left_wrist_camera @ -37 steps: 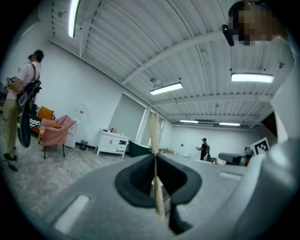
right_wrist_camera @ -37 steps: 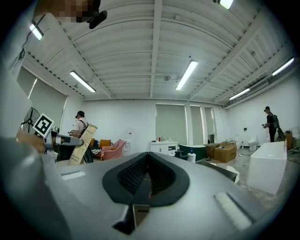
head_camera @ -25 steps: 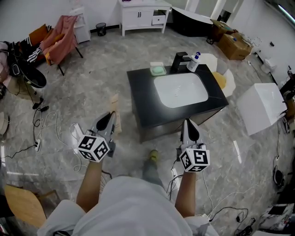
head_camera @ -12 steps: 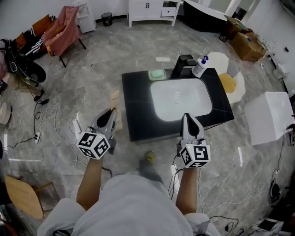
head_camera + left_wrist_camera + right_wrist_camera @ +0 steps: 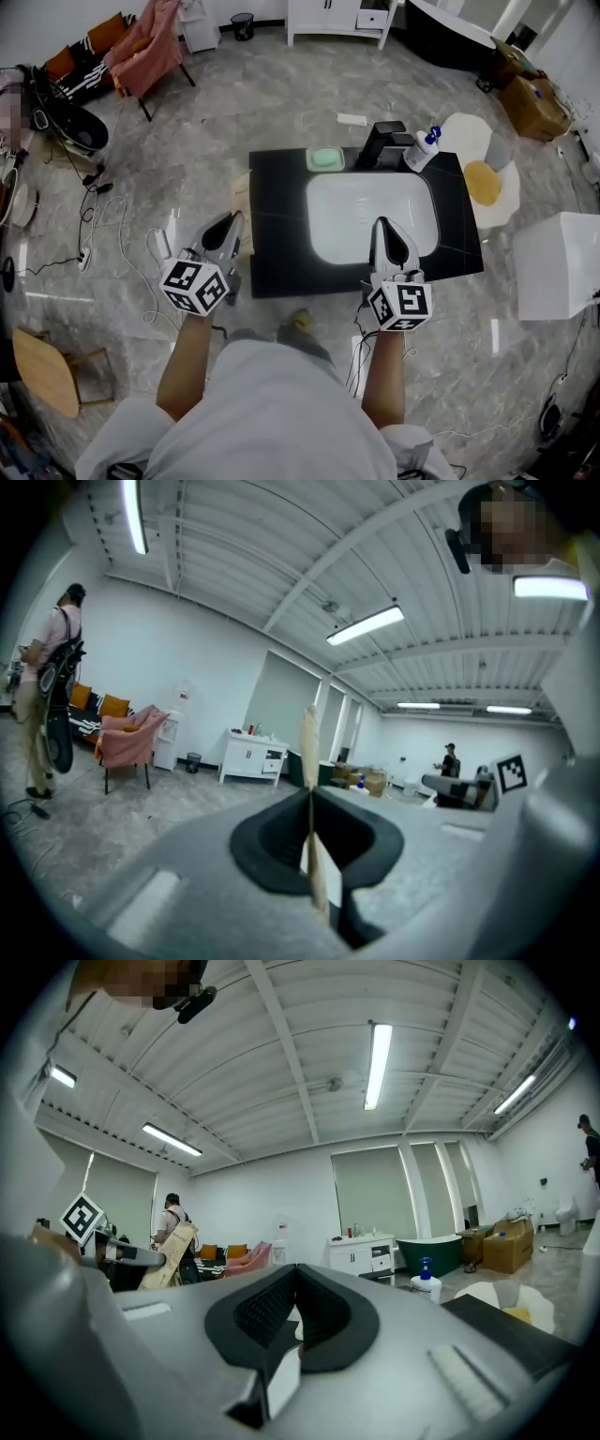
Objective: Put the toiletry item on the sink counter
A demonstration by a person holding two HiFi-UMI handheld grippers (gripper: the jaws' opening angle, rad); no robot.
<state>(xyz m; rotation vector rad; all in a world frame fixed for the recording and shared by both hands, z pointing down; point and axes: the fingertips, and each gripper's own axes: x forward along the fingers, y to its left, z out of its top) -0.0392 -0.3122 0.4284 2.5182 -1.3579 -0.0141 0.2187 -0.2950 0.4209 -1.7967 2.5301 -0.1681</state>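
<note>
holding nothing: left gripper (image 5: pixel 231 225), jaws pressed flat together, the pads meeting in a single seam in the left gripper view, hanging above the grey floor just off the left edge of the black sink counter (image 5: pixel 281 220), at the counter's 8 o'clock. right gripper (image 5: pixel 382 230), jaws likewise closed on each other and empty, tips over the front rim of the white basin (image 5: pixel 370 206), at the basin's 6 o'clock. neither tool touches a thing. toiletry item: white pump bottle (image 5: pixel 421 152) with blue top, upright on the counter's far corner at 1 o'clock, just beside the black faucet (image 5: pixel 382 142); the right gripper view shows it off to the jaws' 3 o'clock. the basin lies between the right gripper and the bottle. green soap dish (image 5: pixel 324 158) on the counter at the basin's 11 o'clock. around the counter, by the head view: white cabinet (image 5: pixel 337 17) at 12 o'clock; pink-draped chair (image 5: pixel 150 52) at 10; loose cables (image 5: pixel 127 258) on the floor at 9; wooden chair (image 5: pixel 42 375) at 8; white box (image 5: pixel 562 267) at 3; cardboard box (image 5: pixel 536 98) at 2.
</note>
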